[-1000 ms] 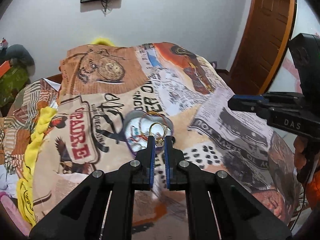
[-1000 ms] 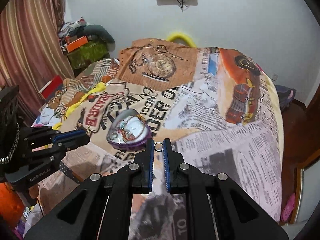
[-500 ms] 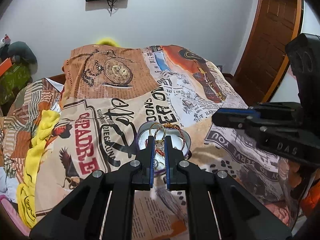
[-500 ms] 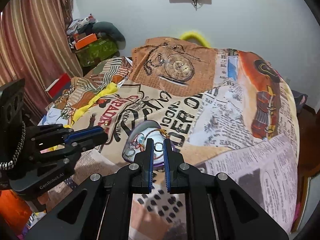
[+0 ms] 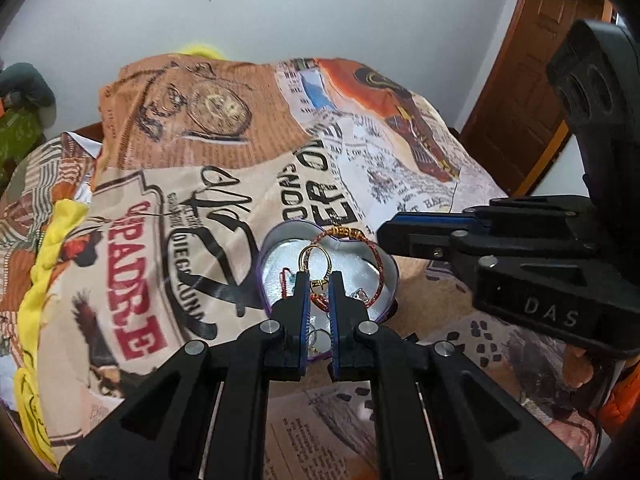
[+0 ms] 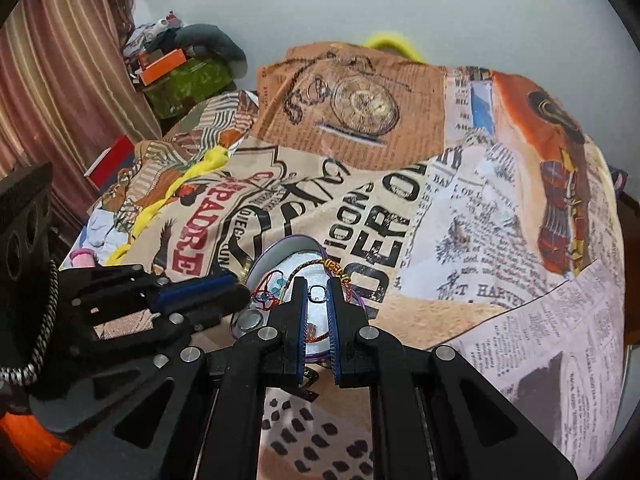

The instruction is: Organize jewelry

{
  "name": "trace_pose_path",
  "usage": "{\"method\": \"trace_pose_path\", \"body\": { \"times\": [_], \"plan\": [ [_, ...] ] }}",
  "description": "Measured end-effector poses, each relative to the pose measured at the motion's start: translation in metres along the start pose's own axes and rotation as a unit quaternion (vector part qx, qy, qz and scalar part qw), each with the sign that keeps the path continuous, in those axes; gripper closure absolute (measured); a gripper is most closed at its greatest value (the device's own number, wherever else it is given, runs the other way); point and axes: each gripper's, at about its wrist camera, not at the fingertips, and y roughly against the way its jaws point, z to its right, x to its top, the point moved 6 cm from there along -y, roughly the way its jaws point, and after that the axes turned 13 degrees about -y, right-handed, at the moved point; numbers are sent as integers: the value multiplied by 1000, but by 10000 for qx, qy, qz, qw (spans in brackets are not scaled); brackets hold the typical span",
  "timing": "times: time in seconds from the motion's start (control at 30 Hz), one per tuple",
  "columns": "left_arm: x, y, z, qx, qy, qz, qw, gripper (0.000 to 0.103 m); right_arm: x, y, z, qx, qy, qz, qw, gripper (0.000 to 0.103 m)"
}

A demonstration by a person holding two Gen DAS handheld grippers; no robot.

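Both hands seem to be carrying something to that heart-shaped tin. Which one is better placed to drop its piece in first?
Probably left: the left gripper holds its gold ring over the heart tin.

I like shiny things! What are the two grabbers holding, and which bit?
The left hand-held gripper pinches gold hoop earrings by their bottom clasp. The right hand-held gripper pinches a small dark ring by its sides.

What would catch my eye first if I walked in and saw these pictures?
Probably the heart-shaped tin in the middle of the loud newspaper-print bedspread, with a red and gold cord bracelet draped in it. Next, the two black grippers meeting over it: the left gripper pinches gold hoop earrings, the right gripper a small dark ring.
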Motion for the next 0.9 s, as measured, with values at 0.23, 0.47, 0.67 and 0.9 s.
{"method": "trace_pose_path", "body": {
  "times": [0.23, 0.47, 0.67, 0.9],
  "plan": [
    [1, -17, 2, -4, -120, -125, 9998, 96, -7, -20, 7, 20, -173, -262, 9995, 95],
    [0, -16, -1, 56, -121, -90, 9999, 96, -8, -24, 6, 4, -107, -313, 9995, 95],
    [2, -7, 0, 113, -170, -48, 9998, 96, -7, -23, 4, 102, -181, -388, 9990, 92],
    [7, 21, 0, 198, -145, 141, 9996, 92, -1, -3, 5, 72, -318, -162, 9993, 78]
  ]
}}
